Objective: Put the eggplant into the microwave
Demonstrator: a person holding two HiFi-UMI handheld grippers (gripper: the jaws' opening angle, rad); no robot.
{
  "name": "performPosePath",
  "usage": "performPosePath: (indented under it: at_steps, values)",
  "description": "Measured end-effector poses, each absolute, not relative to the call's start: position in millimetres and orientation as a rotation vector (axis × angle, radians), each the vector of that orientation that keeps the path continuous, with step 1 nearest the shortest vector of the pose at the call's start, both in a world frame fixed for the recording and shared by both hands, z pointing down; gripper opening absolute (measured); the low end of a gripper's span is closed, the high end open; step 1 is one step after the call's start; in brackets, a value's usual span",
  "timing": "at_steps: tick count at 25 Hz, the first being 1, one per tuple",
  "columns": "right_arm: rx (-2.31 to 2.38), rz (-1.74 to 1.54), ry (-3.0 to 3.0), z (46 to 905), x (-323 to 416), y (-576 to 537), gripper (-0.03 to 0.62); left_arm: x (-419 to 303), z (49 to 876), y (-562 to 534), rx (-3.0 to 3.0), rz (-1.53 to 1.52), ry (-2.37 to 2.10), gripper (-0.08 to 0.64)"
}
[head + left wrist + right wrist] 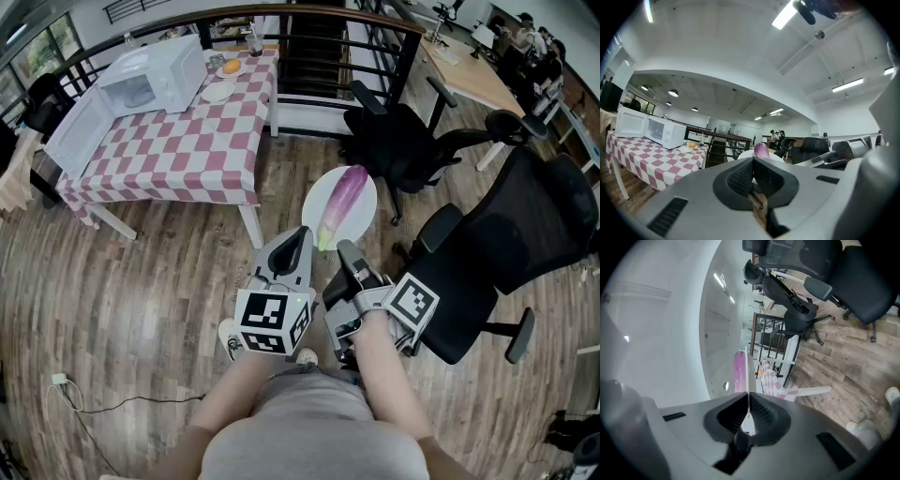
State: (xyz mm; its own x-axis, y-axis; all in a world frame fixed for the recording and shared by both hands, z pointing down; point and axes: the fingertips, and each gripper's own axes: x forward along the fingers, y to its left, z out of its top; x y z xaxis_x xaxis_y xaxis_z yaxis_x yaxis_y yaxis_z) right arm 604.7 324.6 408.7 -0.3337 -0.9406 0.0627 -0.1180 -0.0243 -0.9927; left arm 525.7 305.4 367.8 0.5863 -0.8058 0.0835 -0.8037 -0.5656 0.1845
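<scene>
A purple eggplant (343,199) with a pale green stem end lies on a round white plate (319,199), carried above the wooden floor. My right gripper (345,251) is shut on the plate's near rim; in the right gripper view the plate (748,380) shows edge-on between the pads, with the eggplant (739,373) beside it. My left gripper (299,238) is shut with nothing in it, just left of the plate's near edge, and its view shows the eggplant (761,150) past the jaws. The white microwave (155,73) stands on the checkered table (187,150) with its door (79,128) swung open.
Two small plates (219,91), one with an orange food item (231,67), and a glass (254,43) sit by the microwave. Black office chairs (506,244) stand to the right, another (394,141) lies beyond the plate. A black railing (309,47) runs behind the table.
</scene>
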Motion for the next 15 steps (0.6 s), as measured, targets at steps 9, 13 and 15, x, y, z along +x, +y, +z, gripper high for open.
performPosePath:
  at_steps: [9,13,15]
  values:
    - [-1.153,-1.425,1.542,405.5,589.8,304.2,0.034,514.1,367.2,289.5,2.649,0.006,-1.328,0.005]
    - [-1.157,-1.422,1.545,401.5,576.3,293.8,0.034,502.3,366.0,279.2,2.652,0.007,-1.321,0.005]
    - [-1.151,-1.43,1.525,401.7,570.0,288.7,0.034,494.4,365.7,274.1,2.651,0.011,-1.32,0.005]
